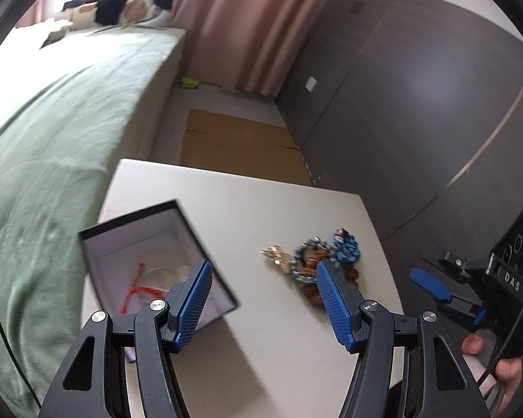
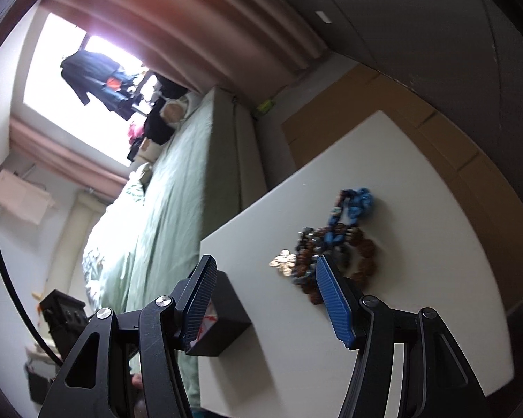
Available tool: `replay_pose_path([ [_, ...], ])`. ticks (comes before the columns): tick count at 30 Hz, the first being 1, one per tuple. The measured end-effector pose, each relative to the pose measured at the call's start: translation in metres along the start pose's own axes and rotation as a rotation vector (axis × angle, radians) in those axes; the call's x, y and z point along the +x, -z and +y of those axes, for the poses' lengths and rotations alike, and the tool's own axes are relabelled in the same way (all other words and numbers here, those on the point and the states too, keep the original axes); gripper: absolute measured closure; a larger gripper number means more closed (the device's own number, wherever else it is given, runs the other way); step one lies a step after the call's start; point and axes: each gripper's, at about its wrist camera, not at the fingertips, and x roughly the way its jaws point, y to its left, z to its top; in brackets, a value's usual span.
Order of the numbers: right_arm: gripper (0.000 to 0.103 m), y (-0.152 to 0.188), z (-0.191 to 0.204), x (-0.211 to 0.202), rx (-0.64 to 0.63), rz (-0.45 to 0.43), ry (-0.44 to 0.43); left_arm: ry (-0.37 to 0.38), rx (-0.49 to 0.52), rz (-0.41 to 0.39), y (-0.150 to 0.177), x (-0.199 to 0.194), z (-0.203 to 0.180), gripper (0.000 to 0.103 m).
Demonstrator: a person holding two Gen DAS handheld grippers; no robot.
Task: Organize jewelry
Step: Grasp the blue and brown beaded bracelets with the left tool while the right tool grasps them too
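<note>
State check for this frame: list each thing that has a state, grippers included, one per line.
Box: open, no lid on it; a red cord and a clear ring lie inside.
Jewelry pile: heaped on the white table, outside the box.
Left gripper: open, nothing between the pads.
Right gripper: open, nothing between the pads.
Curtain: drawn across.

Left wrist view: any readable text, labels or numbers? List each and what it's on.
"DAS": white letters on the black body of the right gripper, at the right edge of the left wrist view.
Round markings beside its green light: too small to read.
Black box, jewelry pile, table: no text visible.
</note>
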Motion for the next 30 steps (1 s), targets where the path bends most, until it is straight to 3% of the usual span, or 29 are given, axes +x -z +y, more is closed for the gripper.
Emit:
replay_pose_path([
  [6, 0.043, -0.007, -0.019, -0.005, 0.04, 0.004, 0.014, -0.003, 0.082, 0.007, -0.002, 0.013, -0.032, 0.041],
  [12, 0.043, -0.015, -0.045, -0.003, 0.132, 0.026, 0.009, -0.033, 0.181, 0.07, 0.002, 0.042, -0.072, 0.059],
  [17, 0.043, -0.018, -0.062, -0.005, 0.175, 0.061, 0.051, -0.075, 0.277, 0.109, 0.008, 0.068, -0.097, 0.063],
  [25, 0.043, -0.024, -0.086, -0.016, 0.228, 0.079, 0.05, -0.135, 0.436, 0.173, 0.019, 0.106, -0.118, 0.074],
  [30, 0.043, -0.026, -0.096, -0.022, 0.259, 0.079, 0.034, -0.193, 0.53, 0.199, 0.026, 0.124, -0.122, 0.074],
])
